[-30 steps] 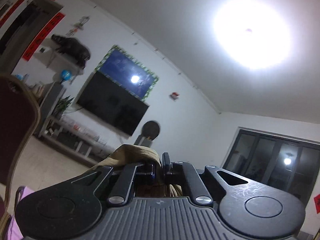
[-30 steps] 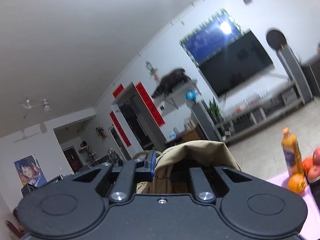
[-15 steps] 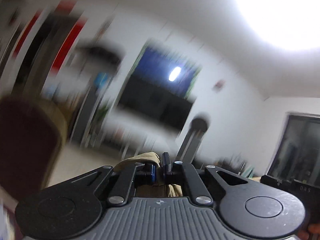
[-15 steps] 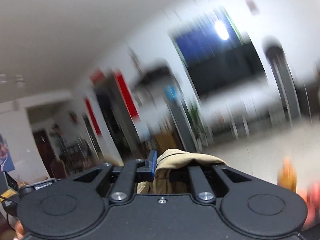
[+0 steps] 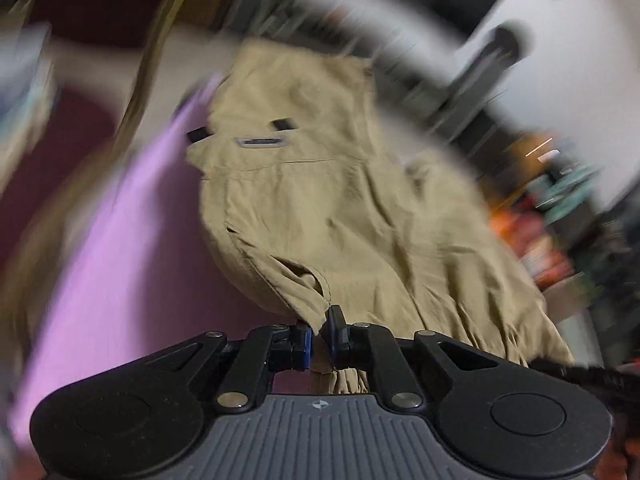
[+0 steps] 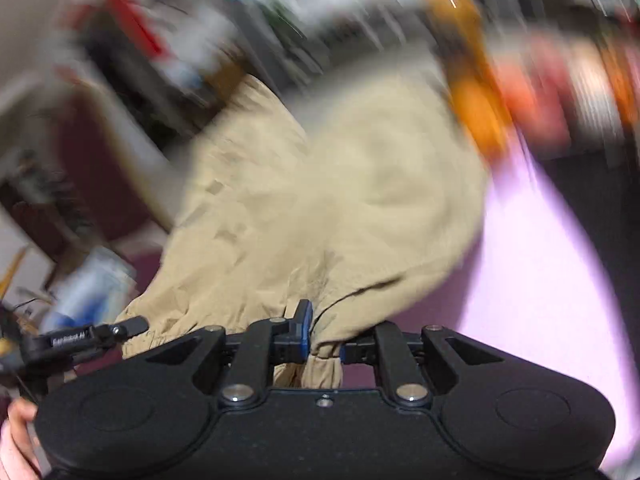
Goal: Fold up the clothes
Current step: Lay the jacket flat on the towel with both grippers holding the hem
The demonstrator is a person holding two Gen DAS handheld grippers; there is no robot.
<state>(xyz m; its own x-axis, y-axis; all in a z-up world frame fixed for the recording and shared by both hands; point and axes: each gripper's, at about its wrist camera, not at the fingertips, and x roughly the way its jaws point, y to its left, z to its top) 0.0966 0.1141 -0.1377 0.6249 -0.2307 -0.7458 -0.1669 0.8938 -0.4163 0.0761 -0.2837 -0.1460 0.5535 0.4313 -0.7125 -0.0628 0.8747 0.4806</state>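
Note:
A khaki garment (image 5: pixel 320 208) lies spread ahead on a pink-purple table cover (image 5: pixel 120 240), with black belt loops and a pocket slit at its far end. My left gripper (image 5: pixel 319 336) is shut on a hem edge of the garment. In the right wrist view the same khaki garment (image 6: pixel 320 200) stretches forward, and my right gripper (image 6: pixel 324 344) is shut on a bunched edge of it. Both views are motion-blurred.
A dark red chair back (image 5: pixel 60 140) stands at the left. Blurred orange fruit and a bottle (image 6: pixel 480 100) sit at the far right of the cover (image 6: pixel 540 260). The left gripper's body (image 6: pixel 80 338) shows at the right view's left edge.
Both grippers have swung sharply downward from facing the ceiling and wall to facing the table. The garment, held throughout, now lies spread out ahead over the cover.

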